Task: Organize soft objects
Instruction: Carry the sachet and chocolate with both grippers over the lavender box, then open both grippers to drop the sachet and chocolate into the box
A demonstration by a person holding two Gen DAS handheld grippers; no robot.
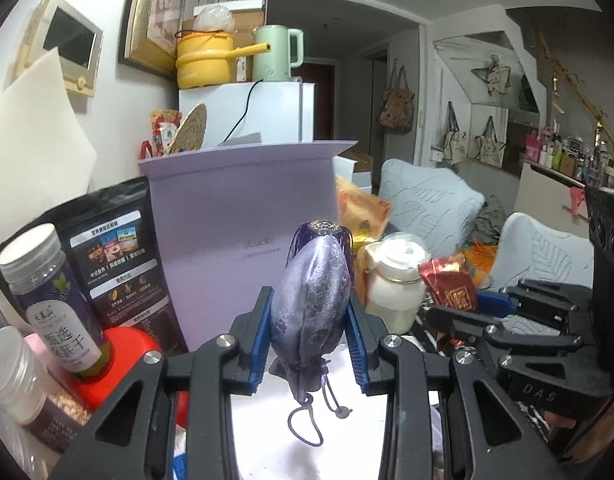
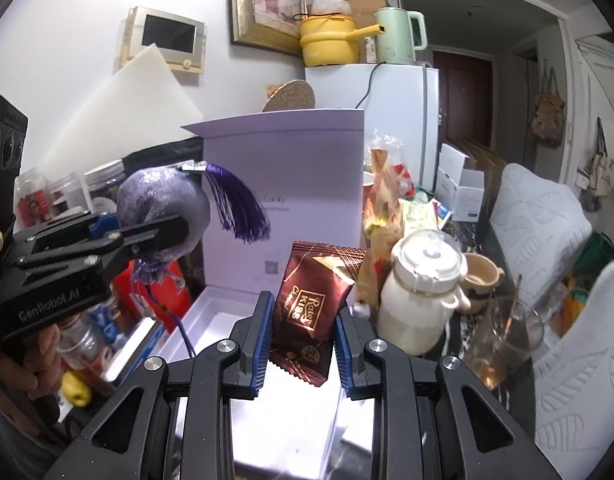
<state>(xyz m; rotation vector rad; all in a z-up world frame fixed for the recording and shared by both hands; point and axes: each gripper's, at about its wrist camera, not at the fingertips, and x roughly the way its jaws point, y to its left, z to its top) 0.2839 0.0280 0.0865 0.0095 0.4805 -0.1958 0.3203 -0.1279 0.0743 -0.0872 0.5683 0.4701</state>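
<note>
**Both grippers loaded above the open box**

Left gripper (image 1: pixel 311 316) is clamped on a lilac brocade pouch (image 1: pixel 315 300); the blue pads (image 1: pixel 263 336) are pressed against both of its sides. The pouch is held clear of any surface, with its drawstring end (image 1: pixel 307 412) hanging toward the camera and a dark purple tassel (image 2: pixel 237 208) trailing from its far end, as seen from the right wrist view.

Right gripper (image 2: pixel 303 340) is pinched on a brown chocolate packet (image 2: pixel 313 300), which is held upright and slightly tilted between the pads.

Both items are positioned in front of the raised lavender lid (image 2: pixel 291 184) of an open white box (image 2: pixel 211 320). The left gripper is located to the left of the right gripper, near the box's left edge. A white lidded jar (image 2: pixel 421 300) stands just right of the box. A black snack bag (image 1: pixel 119 264) and a labelled bottle (image 1: pixel 51 296) stand to the left of the lid. A hand (image 2: pixel 39 356) is seen on the left gripper's handle.
</note>
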